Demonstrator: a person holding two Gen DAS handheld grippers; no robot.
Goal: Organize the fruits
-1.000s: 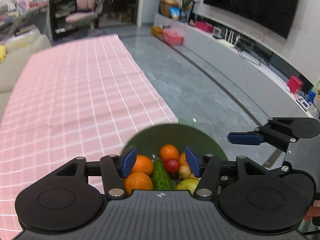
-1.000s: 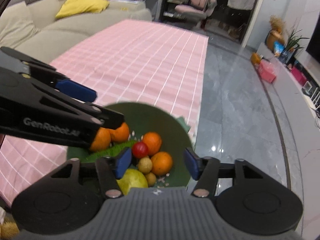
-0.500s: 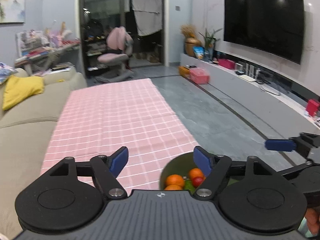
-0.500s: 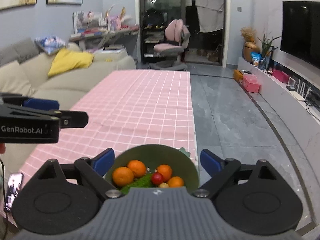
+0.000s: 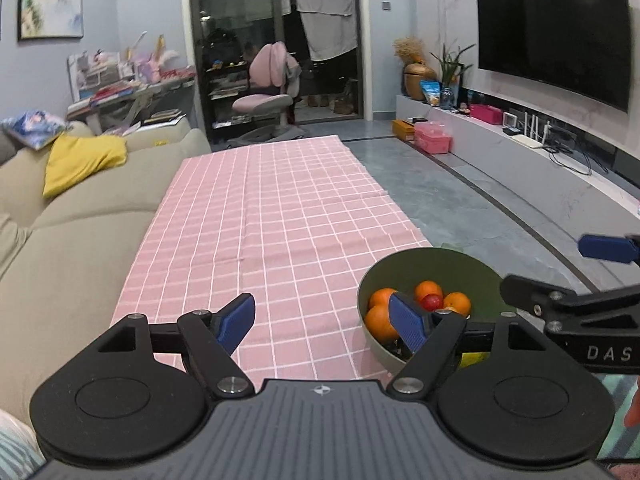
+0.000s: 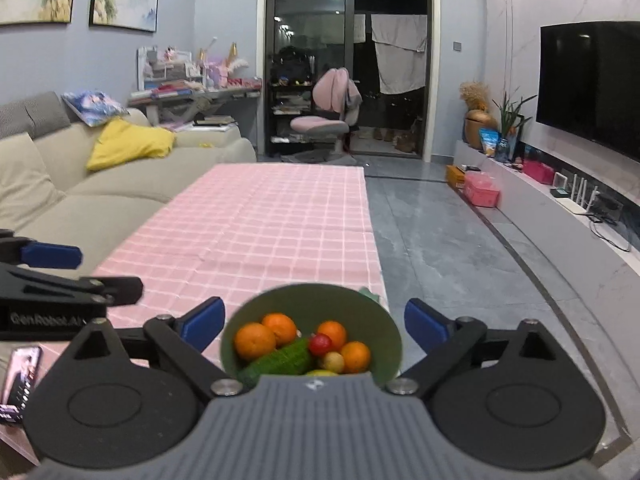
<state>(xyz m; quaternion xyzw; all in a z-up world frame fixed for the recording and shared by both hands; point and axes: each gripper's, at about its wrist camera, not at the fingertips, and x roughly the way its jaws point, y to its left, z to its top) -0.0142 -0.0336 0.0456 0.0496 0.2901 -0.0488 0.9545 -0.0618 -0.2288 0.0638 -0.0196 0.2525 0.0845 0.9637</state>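
The bowl (image 6: 390,340) sits at the tablecloth's (image 6: 260,224) near right corner, holding oranges (image 6: 255,341), a cucumber (image 6: 280,360) and a tomato (image 6: 320,343); a sofa (image 6: 100,196) runs along its left edge.

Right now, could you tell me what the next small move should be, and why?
Probably lower the right gripper toward an orange in the green bowl. Its jaws are opening with nothing between them, the left gripper is empty too, and all the fruit sits in the bowl.
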